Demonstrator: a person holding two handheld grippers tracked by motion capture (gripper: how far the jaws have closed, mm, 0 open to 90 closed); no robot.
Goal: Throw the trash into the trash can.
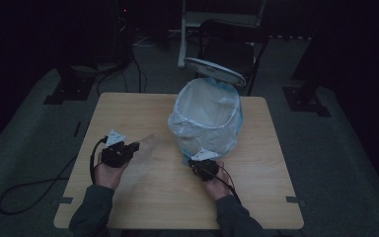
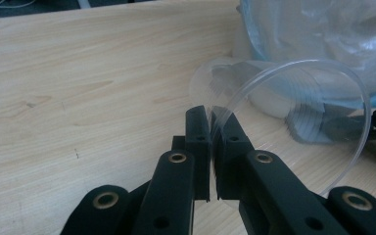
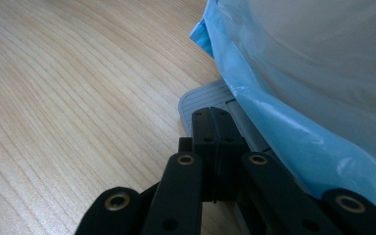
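Looking down from the high view, we see a wooden counter on a grey floor, with a black chair behind its far edge. On the counter stands a bin lined with a pale blue bag; its lid is tipped up at the back. At the bin's foot a grey ribbed pedal lies on the wood.

Our left hand holds the left tool to the left of the bin. In the left gripper view its jaws are pressed together on the rim of a clear plastic cup, which lies on its side with its mouth toward the camera and its far end near the bag.

Our right hand holds the right tool at the bin's near side. In the right gripper view its jaws are pressed together with nothing between them, their tips over the pedal; we cannot tell whether they touch it.
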